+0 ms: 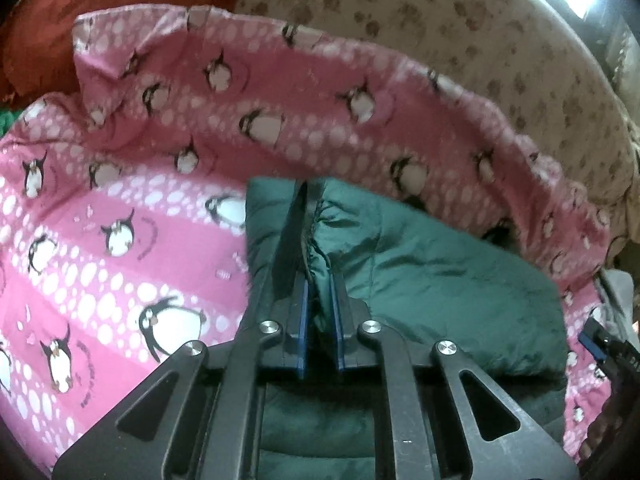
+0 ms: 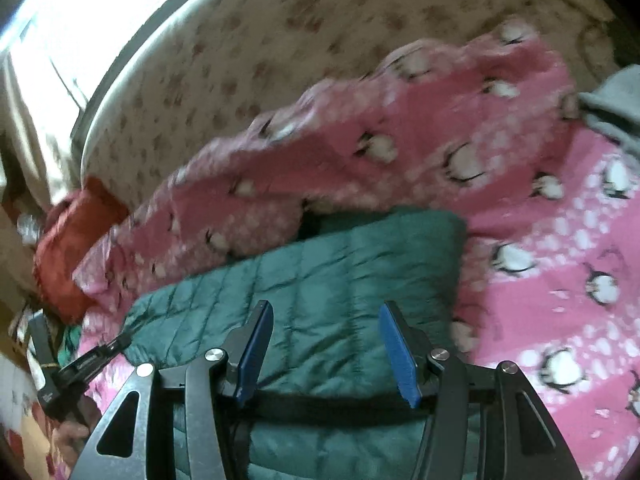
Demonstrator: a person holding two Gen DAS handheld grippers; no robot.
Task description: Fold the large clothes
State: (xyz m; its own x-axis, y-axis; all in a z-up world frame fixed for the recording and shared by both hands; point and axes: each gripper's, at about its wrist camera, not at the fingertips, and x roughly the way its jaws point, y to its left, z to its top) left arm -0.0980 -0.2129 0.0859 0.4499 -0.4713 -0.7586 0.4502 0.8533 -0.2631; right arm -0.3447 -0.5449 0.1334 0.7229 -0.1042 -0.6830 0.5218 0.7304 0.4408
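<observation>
A green quilted jacket (image 2: 320,280) lies on a pink penguin-print blanket (image 1: 120,240) spread over a bed (image 1: 440,40). It is already gathered into a compact, roughly rectangular bundle, so the folding looks well along; the layers still sit puffy and uneven, and a last fold or some flattening probably remains. The left gripper (image 1: 320,276) has its jaws closed tight on a ridge of the jacket's fabric. The right gripper (image 2: 328,344) hovers just above the jacket with its jaws about half open and nothing between them. A red cushion (image 2: 76,248) rests at the blanket's far edge.
</observation>
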